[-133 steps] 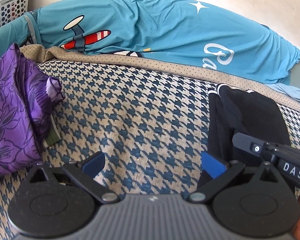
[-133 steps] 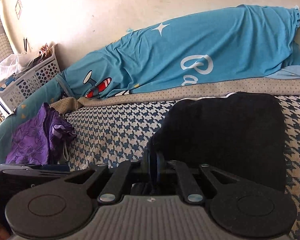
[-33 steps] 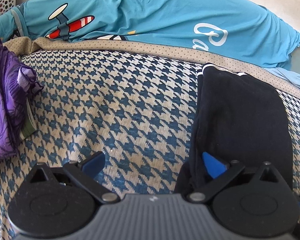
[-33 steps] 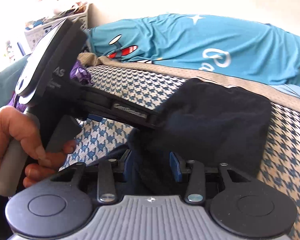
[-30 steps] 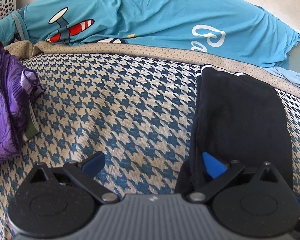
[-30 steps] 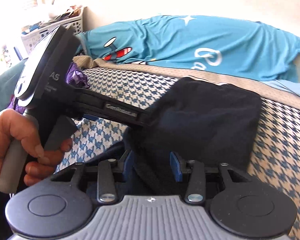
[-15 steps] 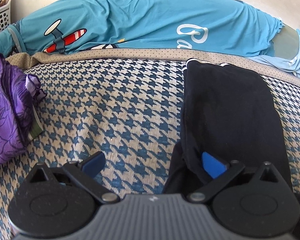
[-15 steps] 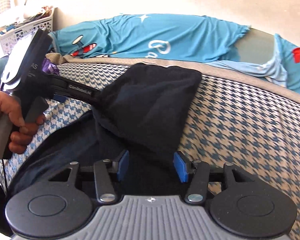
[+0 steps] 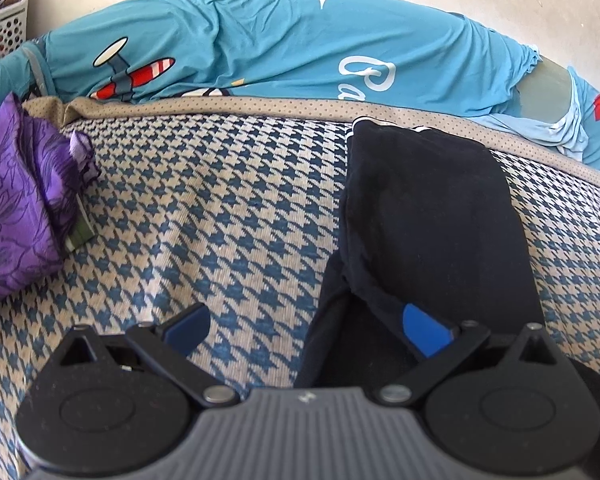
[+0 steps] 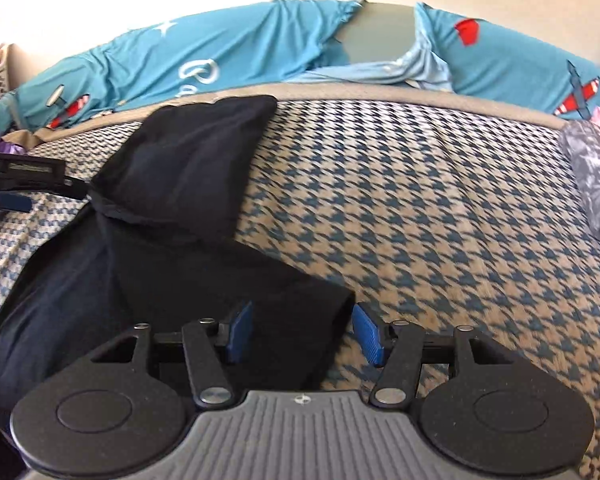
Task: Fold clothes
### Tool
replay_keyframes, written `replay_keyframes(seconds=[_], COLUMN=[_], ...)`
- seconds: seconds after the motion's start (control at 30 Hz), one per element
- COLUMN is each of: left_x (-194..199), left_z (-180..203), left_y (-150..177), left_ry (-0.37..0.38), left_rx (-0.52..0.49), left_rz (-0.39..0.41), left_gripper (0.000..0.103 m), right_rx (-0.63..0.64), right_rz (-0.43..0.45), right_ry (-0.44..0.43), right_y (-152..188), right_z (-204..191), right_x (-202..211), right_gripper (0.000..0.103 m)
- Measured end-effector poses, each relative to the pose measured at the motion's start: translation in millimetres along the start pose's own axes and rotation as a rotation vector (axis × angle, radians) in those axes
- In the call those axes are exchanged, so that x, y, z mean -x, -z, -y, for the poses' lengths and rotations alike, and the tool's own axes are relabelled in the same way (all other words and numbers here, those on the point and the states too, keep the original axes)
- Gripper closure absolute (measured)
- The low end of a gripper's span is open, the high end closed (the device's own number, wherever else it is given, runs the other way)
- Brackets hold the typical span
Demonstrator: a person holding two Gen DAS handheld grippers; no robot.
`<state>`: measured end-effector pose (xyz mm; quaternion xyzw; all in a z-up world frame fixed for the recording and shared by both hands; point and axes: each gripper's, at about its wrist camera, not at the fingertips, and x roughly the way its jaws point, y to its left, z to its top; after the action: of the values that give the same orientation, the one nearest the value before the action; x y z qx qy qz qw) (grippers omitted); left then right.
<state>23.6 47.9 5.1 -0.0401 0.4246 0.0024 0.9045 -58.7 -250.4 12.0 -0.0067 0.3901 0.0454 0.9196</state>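
The right gripper (image 10: 302, 334) is seen with its jaws opening; an edge of the black garment (image 10: 188, 184) lies between the blue pads (image 10: 366, 334), which do not press on it. The left gripper (image 9: 304, 326) is held wide open, one pad over the garment's near edge, nothing clamped. The garment is spread on the houndstooth cover (image 10: 420, 208), its far half folded back over itself. Further left a purple cloth (image 9: 16, 204) is bunched. Behind, a teal sheet (image 9: 260, 40) is draped along the wall, beside a white basket (image 9: 2, 28).
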Motion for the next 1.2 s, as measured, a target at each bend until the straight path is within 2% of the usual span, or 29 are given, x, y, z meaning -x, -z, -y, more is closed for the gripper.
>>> replay_keyframes(seconds=[0.37,0.47,0.53,0.6,0.7,1.0,1.2], left_x=[8.5,11.9,14.1,16.4,20.5,27.0,29.9], left_z=[-3.6,-7.5,-10.8,-14.5,-21.2,-33.7,-37.4], left_y=[16.5,20.2,22.6,24.9,28.1,42.8,50.3], left_ry=[0.016,0.015,0.012,0.009,-0.001,-0.028,-0.021], left_rx=[0.035,0.051,0.063,0.076,0.094,0.111,0.118], left_rz=[-0.018,-0.016,-0.015,-0.015,-0.011,-0.028,-0.050], left_gripper=[0.000,0.000,0.000,0.000,0.000,0.000,0.000], right_rx=[-0.010,-0.010,-0.002,0.003,-0.007,-0.048,-0.009], right_rz=[0.012,0.033,0.042,0.048,0.054,0.147,0.186], right_ry=[0.018,0.016,0.011,0.004,-0.013,-0.167,-0.293], right_y=[6.3,7.5,7.5,7.3,6.9,13.3,18.2], right_z=[-3.0,-5.3,-7.1,-8.9,-10.9,-32.8,-63.7], right_x=[-13.0,-15.5,-15.7,-15.5,-12.7,27.7,51.6], right_gripper=[0.049,0.060,0.076,0.086,0.093,0.095,0.095])
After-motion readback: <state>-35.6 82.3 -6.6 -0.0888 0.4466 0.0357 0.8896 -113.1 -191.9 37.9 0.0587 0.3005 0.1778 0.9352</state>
